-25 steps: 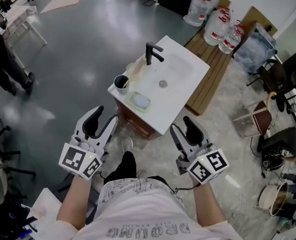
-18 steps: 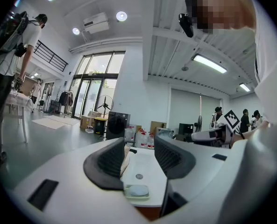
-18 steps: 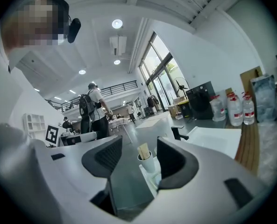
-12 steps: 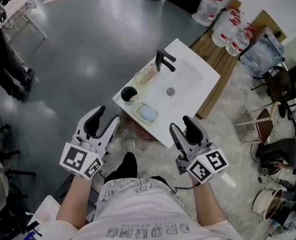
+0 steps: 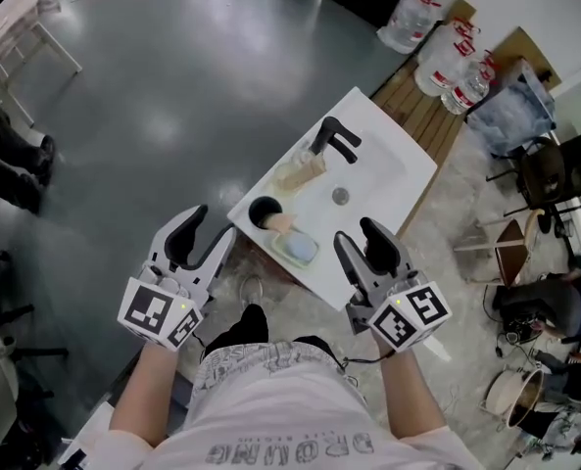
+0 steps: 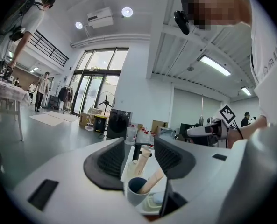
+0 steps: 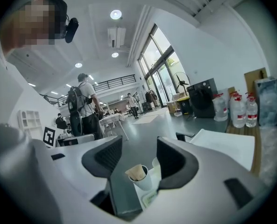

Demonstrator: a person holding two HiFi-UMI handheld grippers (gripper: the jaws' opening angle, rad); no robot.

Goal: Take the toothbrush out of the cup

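Since a second ago the washbasin (image 5: pixel 388 160) has slid lower in the head view and now sits closer to both grippers, which hold the same spots in the frame.

Room:
- The near edge of the washbasin runs diagonally between the two grippers.
- The left gripper (image 5: pixel 212 223) is just short of the near-left corner.
- The right gripper (image 5: pixel 357 238) overlaps the near edge in the head view.
- Glossy grey floor (image 5: pixel 172 96) lies open left of and beyond the washbasin.
- The right side is crowded with a wooden platform (image 5: pixel 437 116) and big water bottles (image 5: pixel 447 42).

Fingers:
- The left gripper (image 6: pixel 138 153) has its fingers spread wide, holding nothing. The cup shows in the gap beyond them, not touched.
- The right gripper (image 7: pixel 139 154) has its fingers spread wide too, also empty, with the cup again seen in the gap beyond.

Things:
- The cup (image 5: pixel 264 211) stands upright at the near-left corner. It is round, white outside (image 7: pixel 143 178) and dark inside (image 6: pixel 134 190).
- The toothbrush (image 5: pixel 278 223) is in the cup. Its tan handle (image 6: pixel 151 181) leans over the rim toward the soap dish, and the tan top shows in the right gripper view (image 7: pixel 137 172).
- The soap dish (image 5: pixel 298 249) is pale and rounded, holds a bluish bar, and sits just beside the cup on the near edge.
- The black angular faucet (image 5: pixel 334 140) stands at the left edge.
- A pale bottle (image 5: pixel 300 172) lies between the faucet and the cup.
- A metal drain (image 5: pixel 340 196) sits in the smooth white basin.
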